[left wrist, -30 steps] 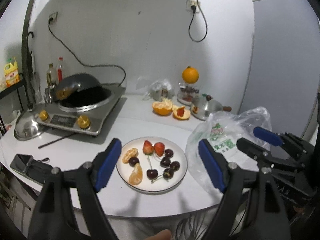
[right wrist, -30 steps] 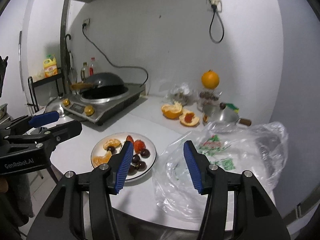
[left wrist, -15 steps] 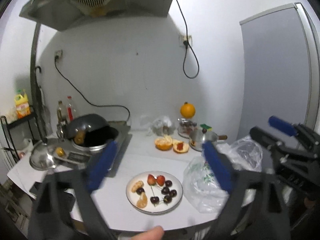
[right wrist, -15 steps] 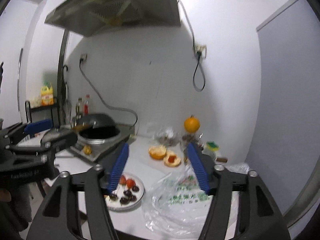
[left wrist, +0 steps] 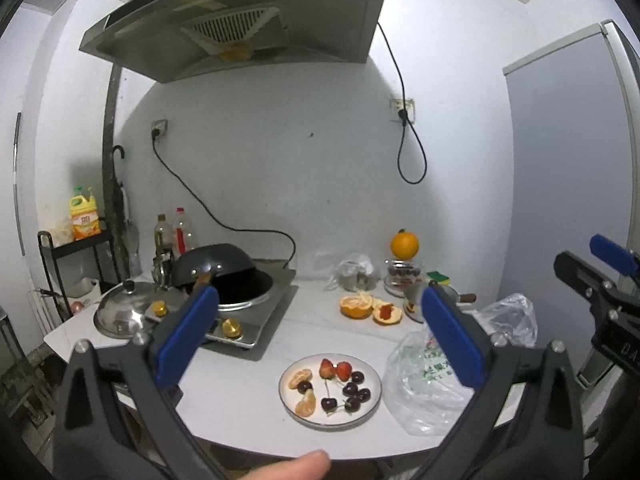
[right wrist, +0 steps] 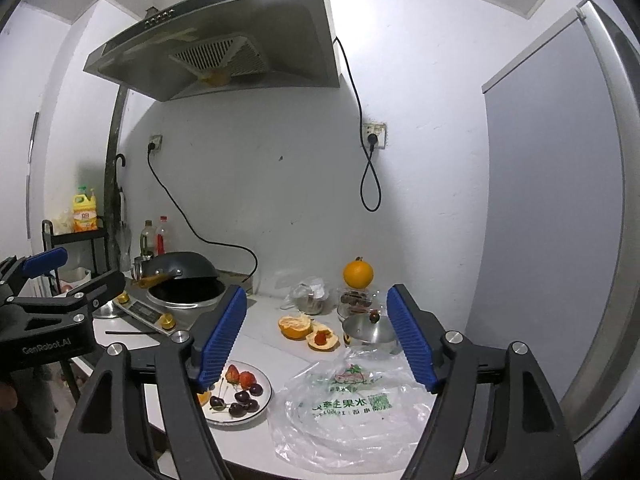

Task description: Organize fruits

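- A round white ceramic plate with a dark rim (left wrist: 362, 420) sits low and centre in the left wrist view, near the front edge of the white countertop (left wrist: 240, 392).
- On it lie two red strawberries (left wrist: 335, 370) at the far side, several dark cherries with stems (left wrist: 352, 392) on the right half, and orange mandarin segments (left wrist: 306, 405) on the left half.
- Just right of the plate lies a crumpled clear plastic bag with green print (right wrist: 356, 404), its mouth slack; what it holds cannot be made out.
- Behind the plate, mid-frame, rest opened orange peel halves (left wrist: 370, 309); one cups a small red piece.
- Farther back a whole orange (right wrist: 358, 273) stands on a clear jar of dark fruit (right wrist: 356, 298), beside a steel pot lid (right wrist: 368, 330).
- At left, a dark wok (left wrist: 216, 266) tilts on a silver induction cooker (left wrist: 264, 312), with a domed steel lid (left wrist: 124, 314) beside it.
- A grey range hood (left wrist: 240, 20) fills the upper frame.
- The left gripper (left wrist: 318, 334) hangs above the counter's front edge, blue pads spread wide and empty.
- The right gripper (right wrist: 316, 338) is likewise wide apart, holding nothing, over the bag and plate.
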Tool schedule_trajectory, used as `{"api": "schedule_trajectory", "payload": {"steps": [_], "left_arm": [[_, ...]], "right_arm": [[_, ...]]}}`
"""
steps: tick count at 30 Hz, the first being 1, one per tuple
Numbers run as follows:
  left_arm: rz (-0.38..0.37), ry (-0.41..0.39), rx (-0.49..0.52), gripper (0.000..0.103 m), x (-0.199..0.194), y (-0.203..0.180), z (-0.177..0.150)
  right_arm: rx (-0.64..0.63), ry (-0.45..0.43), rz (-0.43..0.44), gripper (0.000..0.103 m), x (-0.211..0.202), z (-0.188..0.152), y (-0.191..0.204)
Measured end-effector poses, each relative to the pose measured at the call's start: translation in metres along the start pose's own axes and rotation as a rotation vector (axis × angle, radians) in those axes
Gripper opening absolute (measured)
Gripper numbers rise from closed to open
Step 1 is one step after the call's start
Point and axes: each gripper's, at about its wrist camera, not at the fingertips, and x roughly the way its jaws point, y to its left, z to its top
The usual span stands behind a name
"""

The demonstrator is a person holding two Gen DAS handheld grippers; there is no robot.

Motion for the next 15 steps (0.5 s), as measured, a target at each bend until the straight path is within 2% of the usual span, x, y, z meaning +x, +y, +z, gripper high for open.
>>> {"api": "schedule_trajectory", "payload": {"steps": [15], "left_arm": [[0.002,-0.043,0.01,0.103,-0.02,-0.006,0.008]], "right_arm": [[0.001,-0.022,-0.006,0.076,-0.014,0.001,-0.002]]}}
